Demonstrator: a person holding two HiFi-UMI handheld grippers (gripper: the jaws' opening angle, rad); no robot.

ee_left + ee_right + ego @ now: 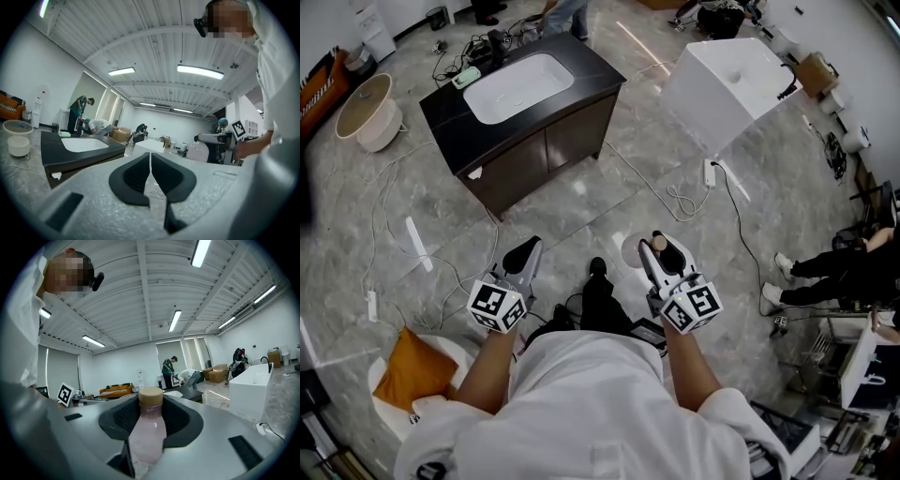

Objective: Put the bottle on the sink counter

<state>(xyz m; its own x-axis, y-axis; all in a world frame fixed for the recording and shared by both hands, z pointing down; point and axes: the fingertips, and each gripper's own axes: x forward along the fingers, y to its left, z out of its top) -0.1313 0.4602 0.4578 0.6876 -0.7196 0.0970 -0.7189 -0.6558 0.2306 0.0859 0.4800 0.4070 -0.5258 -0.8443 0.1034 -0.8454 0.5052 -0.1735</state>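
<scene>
A pale pink bottle (149, 427) with a tan wooden cap sits upright between the dark pads of my right gripper (150, 423), which is shut on it; in the head view the bottle (657, 245) shows at the tip of the right gripper (666, 255). My left gripper (523, 255) is held beside it at the left, jaws shut with nothing between them; its gripper (151, 176) view shows only a thin slit. The sink counter (450, 105), black with a white basin (518, 86), stands ahead across the floor and also appears at the left as the counter (49, 149).
A white bathtub block (727, 84) stands at the far right. Cables and power strips (709, 173) trail over the grey marble floor. A beige basin (367, 112) sits left of the counter, an orange cushion (412, 370) near my left. People work behind the counter (80, 115).
</scene>
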